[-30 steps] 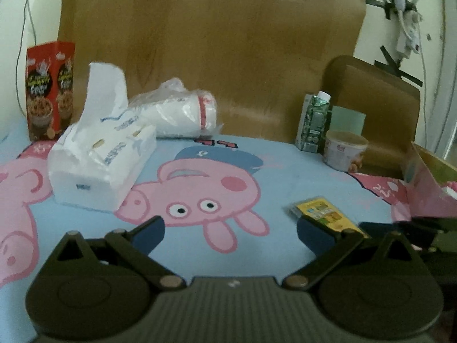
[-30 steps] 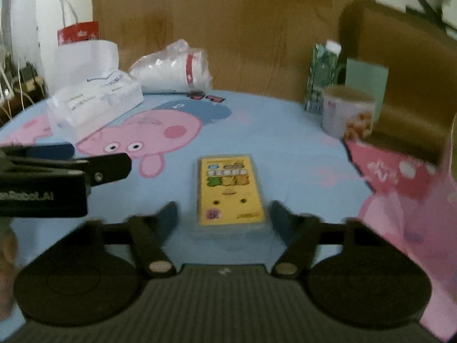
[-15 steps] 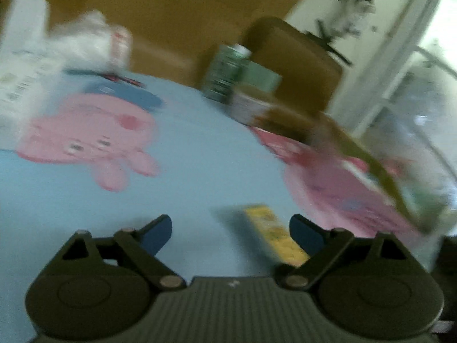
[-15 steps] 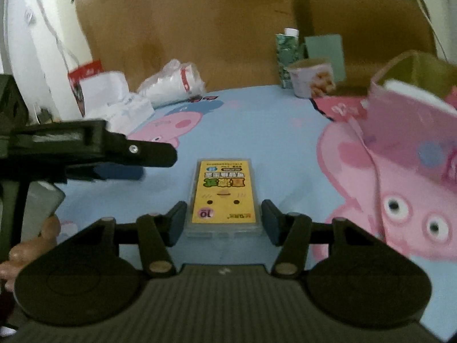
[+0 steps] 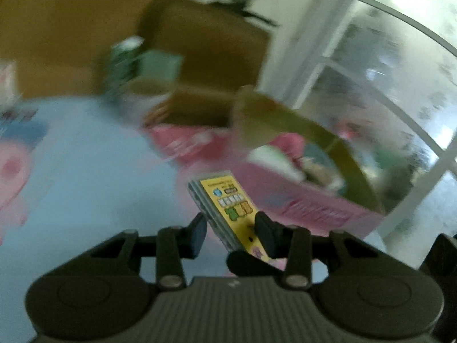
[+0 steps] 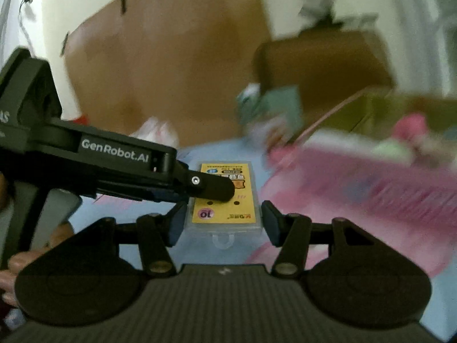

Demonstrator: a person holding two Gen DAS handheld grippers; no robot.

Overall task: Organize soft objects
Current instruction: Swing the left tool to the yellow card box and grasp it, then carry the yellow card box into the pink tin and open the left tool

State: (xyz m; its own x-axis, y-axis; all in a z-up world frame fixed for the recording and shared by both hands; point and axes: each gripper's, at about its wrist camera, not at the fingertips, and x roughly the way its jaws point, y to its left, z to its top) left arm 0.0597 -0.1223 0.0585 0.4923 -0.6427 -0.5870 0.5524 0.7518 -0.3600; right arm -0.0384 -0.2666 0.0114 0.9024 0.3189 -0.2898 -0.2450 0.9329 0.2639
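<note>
**Well, two tools on one tissue pack**

Now we had the yellow tissue pack [image 6: 225, 200] raised off the blue cartoon-print table [image 5: 85, 171], just short of the pink box [image 5: 308, 200]. Our right tool [image 6: 221, 220] pinched its long sides; the left tool [image 5: 231, 230], jaws just narrowed, clamped its faces. It looked light, squashy, film-slick, so we judged the flat faces near one end the safest hold.

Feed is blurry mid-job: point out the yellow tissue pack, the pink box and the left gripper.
yellow tissue pack [image 6: 225, 197], right wrist view, yellow label.
pink box [image 5: 308, 203], left wrist view, front wall.
left gripper [image 5: 230, 230], left wrist view, between fingertips.
</note>
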